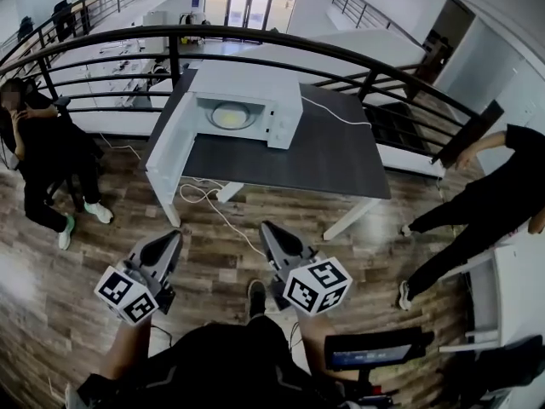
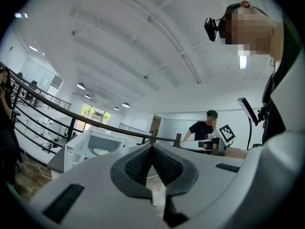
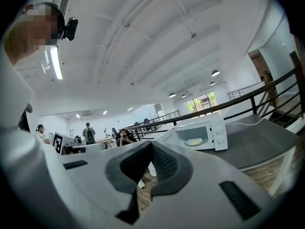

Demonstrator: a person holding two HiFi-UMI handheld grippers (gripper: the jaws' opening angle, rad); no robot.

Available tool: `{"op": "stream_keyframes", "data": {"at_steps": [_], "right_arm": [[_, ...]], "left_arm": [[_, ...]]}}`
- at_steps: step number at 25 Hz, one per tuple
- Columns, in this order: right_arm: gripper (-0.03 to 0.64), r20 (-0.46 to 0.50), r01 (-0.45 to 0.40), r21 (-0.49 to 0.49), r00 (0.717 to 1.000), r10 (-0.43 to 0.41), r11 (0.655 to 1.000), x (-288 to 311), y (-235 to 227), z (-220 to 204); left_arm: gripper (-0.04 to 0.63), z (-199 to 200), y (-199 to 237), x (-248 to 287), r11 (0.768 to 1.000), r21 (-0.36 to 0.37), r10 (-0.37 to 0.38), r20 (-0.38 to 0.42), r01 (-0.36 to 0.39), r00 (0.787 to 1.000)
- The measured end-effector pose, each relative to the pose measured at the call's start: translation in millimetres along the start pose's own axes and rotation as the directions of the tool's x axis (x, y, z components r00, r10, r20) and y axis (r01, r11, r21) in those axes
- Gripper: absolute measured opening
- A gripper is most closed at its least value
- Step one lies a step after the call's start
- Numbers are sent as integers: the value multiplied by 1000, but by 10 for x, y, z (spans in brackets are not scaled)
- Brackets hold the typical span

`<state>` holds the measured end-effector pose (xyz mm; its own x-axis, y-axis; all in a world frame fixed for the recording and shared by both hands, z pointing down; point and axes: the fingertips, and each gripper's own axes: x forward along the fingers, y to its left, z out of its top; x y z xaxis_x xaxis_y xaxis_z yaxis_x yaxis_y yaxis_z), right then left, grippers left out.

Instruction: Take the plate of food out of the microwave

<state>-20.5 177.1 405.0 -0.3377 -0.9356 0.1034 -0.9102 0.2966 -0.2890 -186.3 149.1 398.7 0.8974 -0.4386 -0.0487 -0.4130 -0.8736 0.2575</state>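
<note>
A white microwave (image 1: pixel 255 109) stands at the far edge of a dark grey table (image 1: pixel 289 160), its door (image 1: pixel 166 143) swung wide open to the left. Inside lies a pale plate of food (image 1: pixel 228 115). Both grippers hover over the wooden floor well short of the table, held apart from it. My left gripper (image 1: pixel 174 239) is shut with nothing in it, and so is my right gripper (image 1: pixel 266 227). The left gripper view shows the microwave (image 2: pixel 95 144) beyond the shut left gripper (image 2: pixel 152 148). The right gripper view shows the microwave (image 3: pixel 205 133) and plate (image 3: pixel 194 141) past the shut right gripper (image 3: pixel 151 145).
A black curved railing (image 1: pixel 255 34) runs behind the table. One person sits at the left (image 1: pixel 38 152) and another stands at the right (image 1: pixel 485 207). A white cable (image 1: pixel 209 198) trails on the floor under the table. A dark stand (image 1: pixel 375 348) is at my lower right.
</note>
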Motion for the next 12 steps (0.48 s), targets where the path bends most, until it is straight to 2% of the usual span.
{"op": "stream_keyframes", "data": {"at_steps": [7,12], "right_arm": [[-2,13,-59,2,998,59,998,350,-362,199],[-2,13,-102,5,995,102,995,646,-750,379]], "left_arm": [[5,113,184,352,997,27,67,13,-68,998],[5,349,221,798,997,25,67,81,-69,994]]}}
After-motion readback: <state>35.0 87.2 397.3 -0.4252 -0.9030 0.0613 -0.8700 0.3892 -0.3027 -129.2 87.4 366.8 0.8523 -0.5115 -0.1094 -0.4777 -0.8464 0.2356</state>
